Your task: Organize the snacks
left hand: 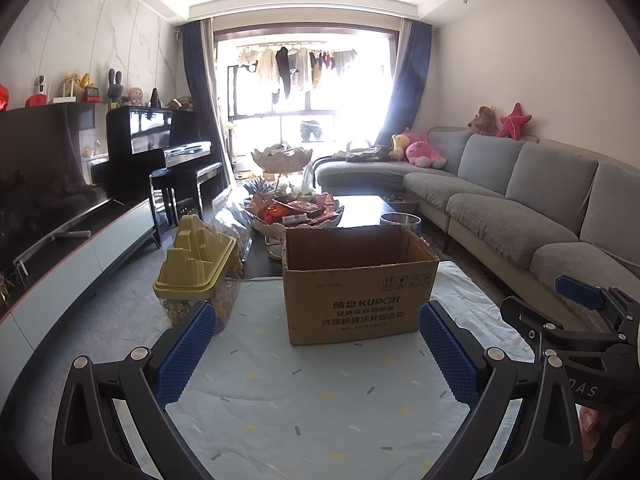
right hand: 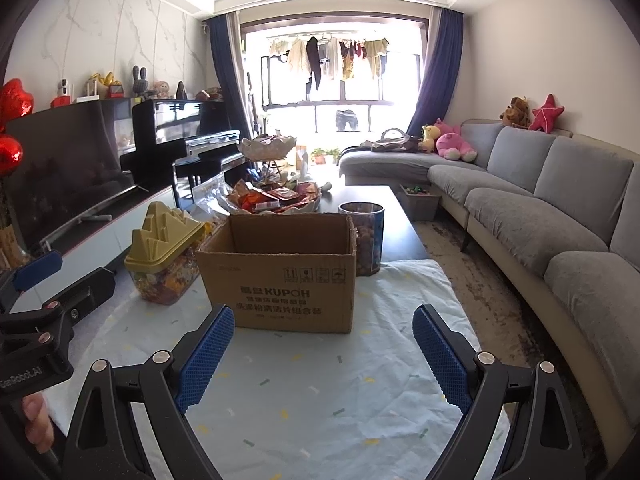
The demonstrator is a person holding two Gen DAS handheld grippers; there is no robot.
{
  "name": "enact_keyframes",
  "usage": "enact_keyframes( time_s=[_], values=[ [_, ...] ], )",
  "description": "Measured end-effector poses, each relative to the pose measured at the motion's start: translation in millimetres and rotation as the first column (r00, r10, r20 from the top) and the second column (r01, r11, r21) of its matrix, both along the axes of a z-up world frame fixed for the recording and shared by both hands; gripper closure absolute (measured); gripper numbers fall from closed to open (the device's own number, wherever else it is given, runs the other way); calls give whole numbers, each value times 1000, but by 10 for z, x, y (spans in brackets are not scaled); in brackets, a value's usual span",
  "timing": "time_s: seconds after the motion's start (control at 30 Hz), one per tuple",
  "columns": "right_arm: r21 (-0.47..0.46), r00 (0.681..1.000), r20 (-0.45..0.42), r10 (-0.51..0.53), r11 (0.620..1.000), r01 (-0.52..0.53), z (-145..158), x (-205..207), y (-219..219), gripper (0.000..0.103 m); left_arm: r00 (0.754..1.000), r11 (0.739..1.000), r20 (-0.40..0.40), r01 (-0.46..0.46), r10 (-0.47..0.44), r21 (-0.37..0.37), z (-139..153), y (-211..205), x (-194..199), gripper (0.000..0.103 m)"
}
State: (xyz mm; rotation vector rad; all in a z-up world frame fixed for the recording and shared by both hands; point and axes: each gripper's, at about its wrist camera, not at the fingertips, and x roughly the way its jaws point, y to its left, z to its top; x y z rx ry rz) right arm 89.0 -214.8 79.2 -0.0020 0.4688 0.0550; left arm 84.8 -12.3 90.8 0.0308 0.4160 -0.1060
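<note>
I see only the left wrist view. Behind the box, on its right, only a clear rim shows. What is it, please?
Observer: A clear jar filled with brown snacks, behind the right corner of the box.
Operator: Is the right gripper open?
Observer: Yes. The right gripper stands wide open, with nothing between its pads.
Operator: A finger hides the yellow-lid jar. Is it filled?
Observer: The yellow-lid jar is packed with colourful snacks up to near its lid.
</note>
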Motion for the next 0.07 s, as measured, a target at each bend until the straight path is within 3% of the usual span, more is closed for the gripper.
enact_keyframes(
  time_s=[0.07],
  values=[
    [0,1000,-1,0,1000,0,0,-6,2,11,1000,1000,-3,-4,4,-1,-2,3,-1,0]
  ],
)
